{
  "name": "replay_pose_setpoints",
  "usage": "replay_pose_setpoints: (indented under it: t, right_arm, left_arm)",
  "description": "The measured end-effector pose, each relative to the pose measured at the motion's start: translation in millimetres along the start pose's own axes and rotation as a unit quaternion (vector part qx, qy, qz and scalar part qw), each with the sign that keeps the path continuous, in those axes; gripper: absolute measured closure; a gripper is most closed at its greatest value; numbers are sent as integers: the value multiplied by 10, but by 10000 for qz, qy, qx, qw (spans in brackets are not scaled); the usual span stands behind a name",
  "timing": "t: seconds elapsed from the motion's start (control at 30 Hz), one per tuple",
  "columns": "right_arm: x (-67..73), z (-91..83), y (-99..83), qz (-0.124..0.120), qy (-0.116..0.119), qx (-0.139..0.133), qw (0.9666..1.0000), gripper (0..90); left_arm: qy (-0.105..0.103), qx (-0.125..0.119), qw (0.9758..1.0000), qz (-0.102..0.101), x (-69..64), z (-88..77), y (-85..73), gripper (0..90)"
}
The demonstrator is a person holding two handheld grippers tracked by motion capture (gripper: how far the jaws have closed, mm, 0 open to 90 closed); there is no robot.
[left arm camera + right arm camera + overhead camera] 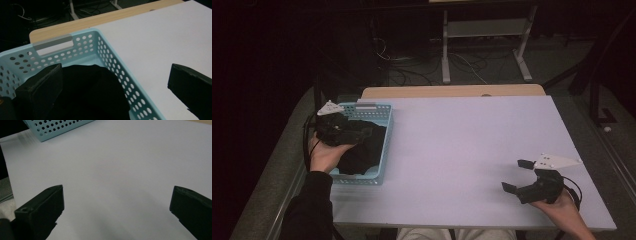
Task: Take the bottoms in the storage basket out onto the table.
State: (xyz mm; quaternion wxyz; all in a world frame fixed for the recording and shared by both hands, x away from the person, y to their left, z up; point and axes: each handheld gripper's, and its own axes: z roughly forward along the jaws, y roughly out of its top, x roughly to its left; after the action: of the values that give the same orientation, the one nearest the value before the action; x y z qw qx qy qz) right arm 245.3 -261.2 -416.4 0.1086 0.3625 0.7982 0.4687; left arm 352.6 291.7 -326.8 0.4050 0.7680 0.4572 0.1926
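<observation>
A light blue perforated basket (384,142) is set at the left edge of the desk (472,145), its long side running from near to far. A handle slot is cut into its far wall, where a grey strip is seen. A black cloth (362,152) is bunched inside it, filling most of the bottom and rising toward the near end. In the left gripper view the cloth (95,92) is seen heaped against the right wall of the basket (117,72).

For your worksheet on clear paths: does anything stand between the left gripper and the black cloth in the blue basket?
Nothing visible does. The left gripper hangs open above the blue basket, one jaw over the black cloth, the other out past the basket's wall, over the table.
</observation>
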Motion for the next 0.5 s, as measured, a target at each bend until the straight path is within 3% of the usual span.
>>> replay_pose_setpoints:
  t: [0.5]
  right_arm:
    - [0,7,-4,-12,12,30,10000,0]
  left_arm:
    - [183,248,9991,-282,264,169,-96,5]
